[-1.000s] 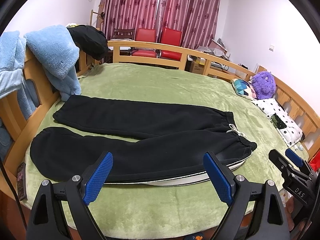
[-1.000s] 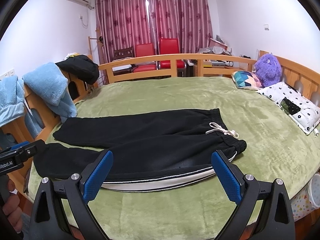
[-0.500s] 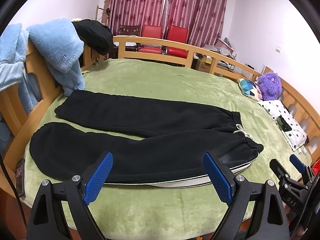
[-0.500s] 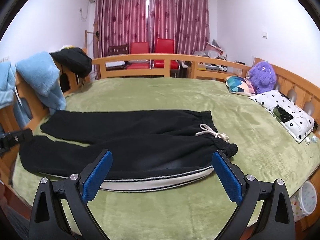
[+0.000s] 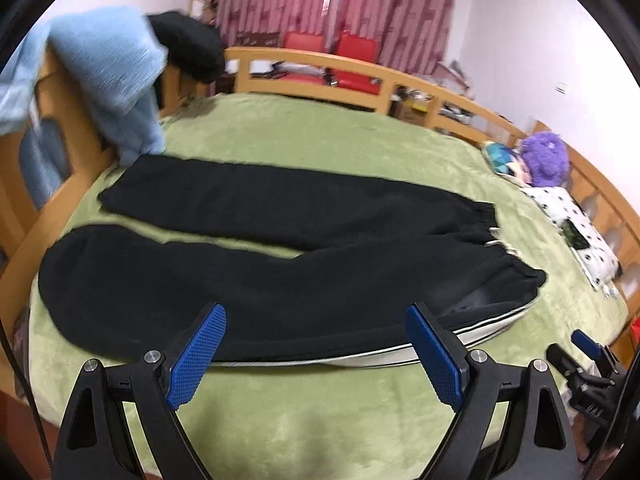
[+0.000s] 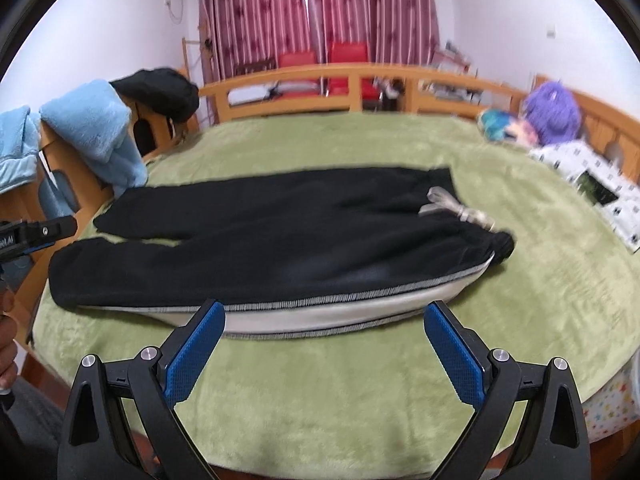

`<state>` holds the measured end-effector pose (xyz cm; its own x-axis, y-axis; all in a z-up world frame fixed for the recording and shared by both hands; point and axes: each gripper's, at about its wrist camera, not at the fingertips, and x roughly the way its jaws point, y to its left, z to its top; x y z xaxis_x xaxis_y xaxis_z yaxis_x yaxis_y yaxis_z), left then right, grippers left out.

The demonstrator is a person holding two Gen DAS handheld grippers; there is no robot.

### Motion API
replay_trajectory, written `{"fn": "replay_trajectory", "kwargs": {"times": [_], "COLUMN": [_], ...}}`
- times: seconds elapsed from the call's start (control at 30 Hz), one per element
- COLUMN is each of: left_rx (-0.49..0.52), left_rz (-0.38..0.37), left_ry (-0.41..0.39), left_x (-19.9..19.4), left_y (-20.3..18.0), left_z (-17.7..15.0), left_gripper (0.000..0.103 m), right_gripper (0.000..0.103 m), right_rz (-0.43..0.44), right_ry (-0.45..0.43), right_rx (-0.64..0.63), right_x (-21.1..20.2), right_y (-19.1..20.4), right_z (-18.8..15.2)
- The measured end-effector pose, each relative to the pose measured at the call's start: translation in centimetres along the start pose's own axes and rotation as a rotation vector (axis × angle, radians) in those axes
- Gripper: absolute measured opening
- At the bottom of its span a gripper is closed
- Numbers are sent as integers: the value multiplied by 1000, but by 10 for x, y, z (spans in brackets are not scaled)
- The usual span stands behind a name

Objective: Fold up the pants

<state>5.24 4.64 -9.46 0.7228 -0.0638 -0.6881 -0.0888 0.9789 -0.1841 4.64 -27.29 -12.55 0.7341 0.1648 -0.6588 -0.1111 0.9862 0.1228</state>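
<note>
On the green bed cover (image 5: 304, 148), black sweatpants (image 5: 248, 256) lie spread flat, both legs running toward the wooden bed rail (image 5: 76, 184) at my left and the elastic waistband with its white drawstring (image 6: 460, 210) toward my right. A white side stripe (image 6: 344, 314) shows along the edge of the near leg. My left hand-held gripper (image 5: 316, 354) hovers over the near edge of the bed with its blue-padded fingers spread wide, holding nothing. My right hand-held gripper (image 6: 324, 354) hangs just short of the striped edge, likewise wide apart and empty. A light blue fleece blanket (image 5: 108, 76) and a black garment (image 5: 188, 50) hang over the rail. A purple plush toy (image 6: 554, 114) and a spotted pillow (image 5: 576, 236) sit at the right side, red chairs (image 5: 340, 56) before maroon curtains (image 6: 312, 12) behind. Both views are somewhat blurred.
</note>
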Motion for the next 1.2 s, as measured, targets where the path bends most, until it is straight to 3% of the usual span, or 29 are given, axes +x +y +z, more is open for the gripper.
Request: {"fn": "replay_trajectory", "kwargs": {"times": [0.13, 0.27, 0.37, 0.43, 0.53, 0.73, 0.97, 1.13, 1.17, 1.2], "left_rx": [-104, -172, -231, -286, -325, -424, -579, -558, -550, -546], "left_rz": [-23, -24, -24, -35, -19, 34, 0, 60, 81, 92], "left_ry": [57, 98, 112, 131, 138, 146, 131, 147, 155, 159], "left_x": [20, 35, 43, 49, 54, 73, 99, 118, 123, 125], "left_y": [43, 83, 109, 129, 150, 188, 232, 230, 229, 226], "left_z": [-14, -33, -50, -61, -67, -70, -70, -55, -52, -49], "left_gripper": [91, 90, 89, 87, 87, 87, 87, 87, 85, 76], "right_gripper": [97, 85, 79, 79, 67, 67, 72, 72, 72, 69], "right_rz": [-4, -14, -52, -15, 9, 9, 26, 50, 68, 82], "right_ry": [25, 52, 51, 97, 139, 117, 101, 141, 147, 160], "right_rx": [39, 104, 214, 302, 382, 467, 576, 597, 601, 602], "right_x": [21, 43, 59, 73, 87, 99, 124, 152, 158, 164], "right_y": [-9, -26, -48, -66, -86, -116, -148, -151, -150, -149], "right_z": [-7, -14, -20, -24, -28, -26, -9, -3, -3, -5]}}
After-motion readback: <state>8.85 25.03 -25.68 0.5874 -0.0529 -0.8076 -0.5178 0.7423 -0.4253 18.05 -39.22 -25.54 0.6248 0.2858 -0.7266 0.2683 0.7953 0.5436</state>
